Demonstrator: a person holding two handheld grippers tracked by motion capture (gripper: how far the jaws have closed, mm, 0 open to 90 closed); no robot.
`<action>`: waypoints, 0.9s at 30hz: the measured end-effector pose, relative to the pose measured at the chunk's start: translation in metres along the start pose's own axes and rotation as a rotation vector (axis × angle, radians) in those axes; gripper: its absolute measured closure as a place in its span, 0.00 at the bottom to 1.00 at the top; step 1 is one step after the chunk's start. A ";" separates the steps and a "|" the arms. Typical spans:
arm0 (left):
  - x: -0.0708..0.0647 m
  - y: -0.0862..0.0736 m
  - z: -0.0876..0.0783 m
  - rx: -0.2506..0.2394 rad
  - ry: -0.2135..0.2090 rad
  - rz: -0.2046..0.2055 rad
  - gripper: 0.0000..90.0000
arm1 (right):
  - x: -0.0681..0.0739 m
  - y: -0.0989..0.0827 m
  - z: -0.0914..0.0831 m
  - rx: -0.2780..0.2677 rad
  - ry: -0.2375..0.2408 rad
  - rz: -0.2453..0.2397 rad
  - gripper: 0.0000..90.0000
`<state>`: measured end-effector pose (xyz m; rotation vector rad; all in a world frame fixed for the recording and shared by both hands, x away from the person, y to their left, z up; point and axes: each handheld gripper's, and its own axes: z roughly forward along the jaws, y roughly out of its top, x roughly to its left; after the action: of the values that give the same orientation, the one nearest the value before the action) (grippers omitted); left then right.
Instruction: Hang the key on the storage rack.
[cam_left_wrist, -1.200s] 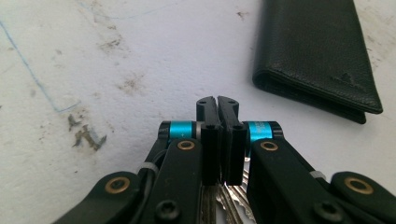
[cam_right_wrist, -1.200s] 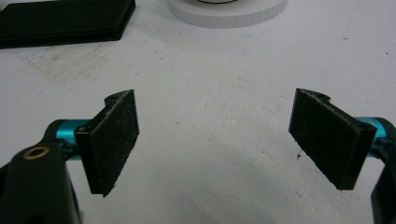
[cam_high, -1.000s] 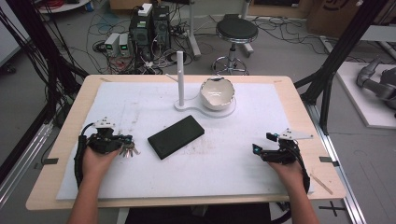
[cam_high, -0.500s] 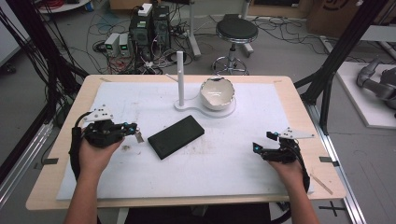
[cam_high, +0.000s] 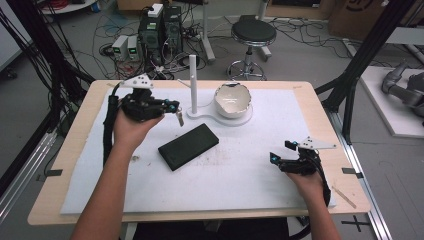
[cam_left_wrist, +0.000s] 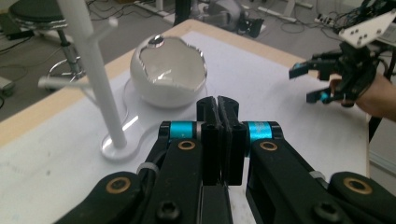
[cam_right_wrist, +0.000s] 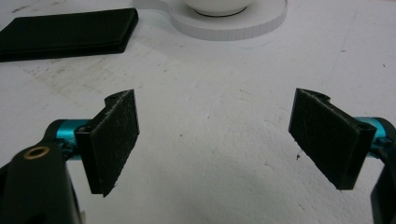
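My left gripper is raised above the white mat, left of the white peg stand. Its jaws are shut, and a small key-like piece dangles just below their tips. In the left gripper view the pads of my left gripper press flat together, with the stand and the cracked white bowl just beyond. My right gripper rests low at the right of the mat, open, with nothing between its jaws. A black flat slab lies between the hands.
The bowl and stand share a white base at the back middle. The white mat covers most of the wooden table. A stool, computer boxes and cables are on the floor behind.
My left gripper has risen from the mat's left side and travelled toward the peg stand, the small dangling piece going with it. The right gripper has stayed put.
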<state>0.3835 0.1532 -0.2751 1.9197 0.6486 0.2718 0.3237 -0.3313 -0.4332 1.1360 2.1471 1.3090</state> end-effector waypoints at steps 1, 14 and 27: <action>0.002 0.008 0.005 -0.006 0.002 0.002 0.98 | 0.000 0.000 0.000 0.000 0.000 -0.001 0.18; 0.039 0.058 0.044 0.007 0.051 -0.010 0.98 | 0.000 -0.002 -0.002 -0.006 -0.005 0.005 0.18; 0.055 0.066 0.060 0.038 0.102 -0.036 0.98 | -0.002 -0.005 -0.006 -0.008 -0.009 0.019 0.18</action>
<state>0.4779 0.1170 -0.2468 1.9381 0.7602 0.3390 0.3186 -0.3381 -0.4347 1.1603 2.1275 1.3172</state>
